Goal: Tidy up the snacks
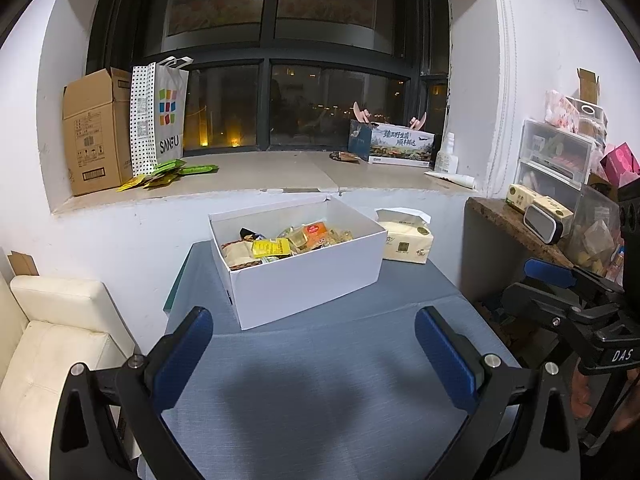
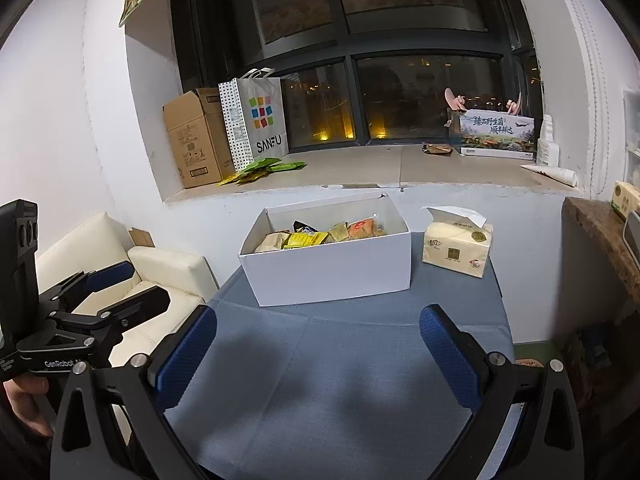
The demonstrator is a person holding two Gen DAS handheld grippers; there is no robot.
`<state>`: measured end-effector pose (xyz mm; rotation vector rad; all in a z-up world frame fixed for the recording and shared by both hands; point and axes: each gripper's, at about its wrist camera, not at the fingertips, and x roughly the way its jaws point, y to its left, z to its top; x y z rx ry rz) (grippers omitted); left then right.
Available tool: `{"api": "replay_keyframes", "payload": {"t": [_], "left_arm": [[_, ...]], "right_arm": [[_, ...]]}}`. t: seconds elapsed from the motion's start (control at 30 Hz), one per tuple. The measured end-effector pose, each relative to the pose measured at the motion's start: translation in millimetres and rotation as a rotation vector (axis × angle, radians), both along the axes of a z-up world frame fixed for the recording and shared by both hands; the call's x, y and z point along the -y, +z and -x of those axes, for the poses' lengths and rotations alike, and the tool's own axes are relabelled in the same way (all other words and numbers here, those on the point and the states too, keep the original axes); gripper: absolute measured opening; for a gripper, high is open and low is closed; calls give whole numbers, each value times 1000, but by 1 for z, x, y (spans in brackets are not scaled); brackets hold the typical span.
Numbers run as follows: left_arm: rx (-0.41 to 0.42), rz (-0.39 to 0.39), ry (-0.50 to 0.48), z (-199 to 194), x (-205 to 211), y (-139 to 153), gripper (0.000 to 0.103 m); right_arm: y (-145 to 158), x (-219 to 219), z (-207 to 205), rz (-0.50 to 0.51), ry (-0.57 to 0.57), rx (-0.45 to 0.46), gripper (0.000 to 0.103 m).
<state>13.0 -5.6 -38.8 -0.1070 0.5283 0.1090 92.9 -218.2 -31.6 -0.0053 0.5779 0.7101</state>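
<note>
A white open box (image 1: 308,276) (image 2: 332,272) stands at the far side of the blue-grey table (image 1: 320,392) (image 2: 332,380). Several snack packets (image 1: 288,242) (image 2: 320,236), yellow, orange and brown, lie inside it. My left gripper (image 1: 314,344) is open over bare table in front of the box, holding nothing. In the right wrist view my right gripper (image 2: 318,344) is open too, also short of the box and empty. Each gripper shows at the edge of the other's view: the right one (image 1: 560,280), the left one (image 2: 120,284).
A tissue pack (image 1: 406,242) (image 2: 458,248) sits right of the box. The window sill (image 1: 260,178) carries a cardboard carton (image 1: 96,132), a paper bag (image 1: 160,116), green packets (image 1: 172,172) and a printed box (image 1: 394,144). A cream seat (image 1: 52,340) stands left, a cluttered shelf (image 1: 520,228) right.
</note>
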Motion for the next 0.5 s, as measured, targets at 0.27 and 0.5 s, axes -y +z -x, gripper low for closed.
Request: {"api": "replay_keyframes", "payload": {"t": [0.27,0.5], "left_arm": [[-2,-2,1,0,-1,-1,103],[-4,-2,0,0,0,-1,103]], "right_arm": [[0,-2,3,4,6,0,103],[-1,-3,3,5,9,2,103]]}}
